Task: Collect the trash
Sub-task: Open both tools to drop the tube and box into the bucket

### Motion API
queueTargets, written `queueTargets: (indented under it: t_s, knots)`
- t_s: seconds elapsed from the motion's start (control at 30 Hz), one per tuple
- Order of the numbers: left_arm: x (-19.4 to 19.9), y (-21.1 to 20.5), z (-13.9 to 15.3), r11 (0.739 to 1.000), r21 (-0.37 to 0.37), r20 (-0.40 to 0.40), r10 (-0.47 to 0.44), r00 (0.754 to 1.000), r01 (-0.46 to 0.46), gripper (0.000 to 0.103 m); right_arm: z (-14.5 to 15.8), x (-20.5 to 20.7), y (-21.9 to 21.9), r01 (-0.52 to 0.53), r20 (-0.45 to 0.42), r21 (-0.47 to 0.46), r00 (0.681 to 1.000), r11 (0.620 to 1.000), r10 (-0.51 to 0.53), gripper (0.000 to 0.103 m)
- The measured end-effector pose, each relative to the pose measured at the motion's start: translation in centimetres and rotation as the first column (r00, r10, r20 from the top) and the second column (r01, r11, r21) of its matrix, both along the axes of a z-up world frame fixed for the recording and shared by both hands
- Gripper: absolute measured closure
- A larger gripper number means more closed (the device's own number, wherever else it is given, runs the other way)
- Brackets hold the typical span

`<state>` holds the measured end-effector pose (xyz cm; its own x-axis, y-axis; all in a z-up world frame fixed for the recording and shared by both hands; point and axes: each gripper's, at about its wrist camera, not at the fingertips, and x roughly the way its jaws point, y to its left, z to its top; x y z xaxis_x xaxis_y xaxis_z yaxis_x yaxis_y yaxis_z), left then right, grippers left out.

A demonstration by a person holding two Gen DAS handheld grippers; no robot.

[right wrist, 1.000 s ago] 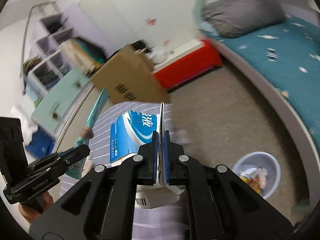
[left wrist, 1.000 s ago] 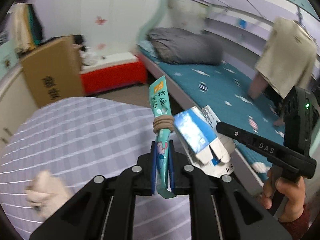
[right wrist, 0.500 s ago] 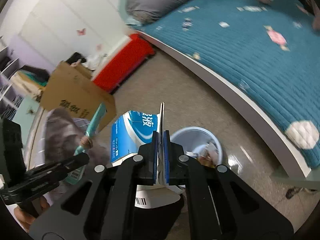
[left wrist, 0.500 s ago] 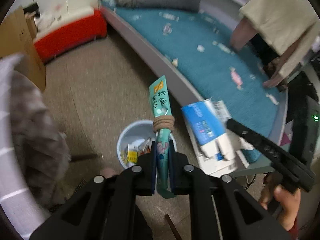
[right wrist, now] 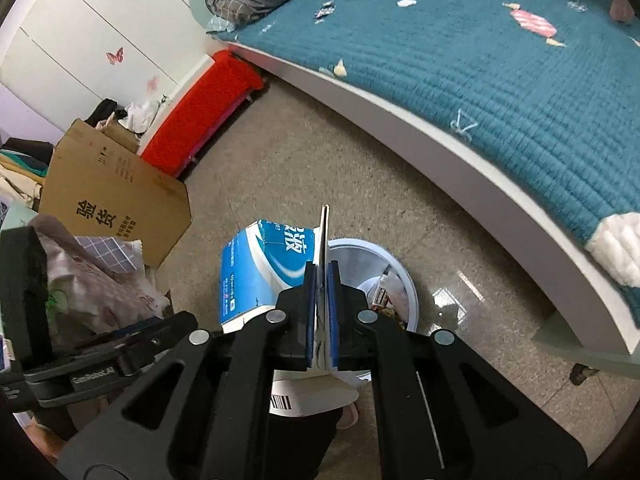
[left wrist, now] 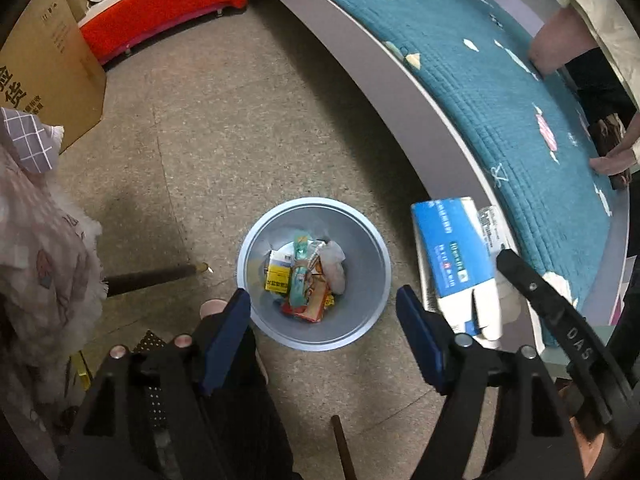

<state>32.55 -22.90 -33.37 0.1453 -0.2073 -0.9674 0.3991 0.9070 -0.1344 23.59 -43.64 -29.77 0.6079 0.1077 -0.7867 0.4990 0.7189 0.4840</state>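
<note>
The grey trash bin (left wrist: pixel 362 236), part-filled with wrappers, stands on the floor below the downward-pointing left gripper (left wrist: pixel 323 312), jaws opening and empty, while at three o'clock the right gripper (right wrist: pixel 321 280) pinches what looks like a flattened blue-and-white carton (right wrist: pixel 256 270).

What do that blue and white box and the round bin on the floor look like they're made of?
Blue and white box: thin printed cardboard, slightly glossy; it has folded flaps, and one flat panel sits pinched in the right gripper.
Bin: probably plastic, pale blue-grey with a smooth, softly shiny inner wall and a thin rolled rim; painted metal can't be ruled out.
</note>
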Motion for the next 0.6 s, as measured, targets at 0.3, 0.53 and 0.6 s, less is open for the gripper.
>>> queueTargets:
  t_s: [0.3, 0.53, 0.6]
  knots:
    - [-0.4, 0.7, 2.5, 0.995, 0.054, 0.146, 0.071, 0.987, -0.080, 0.029, -1.2, 1.7, 1.6, -0.017, 0.009, 0.061, 1.000, 0.998, 0.017, 0.097]
    - [-1.9, 0.2, 4.9, 0.992, 0.111, 0.265, 0.024, 0.964, -0.056, 0.023, -0.8, 3.0, 3.0, -0.059, -0.010, 0.077, 0.998, 0.995, 0.060, 0.056]
    - [-2.5, 0.3, 5.4, 0.994, 0.100, 0.251, 0.017, 0.968, -0.043, 0.023, 0.1, 2.4, 3.1, -0.048, -0.005, 0.055, 0.999, 0.997, 0.048, 0.052]
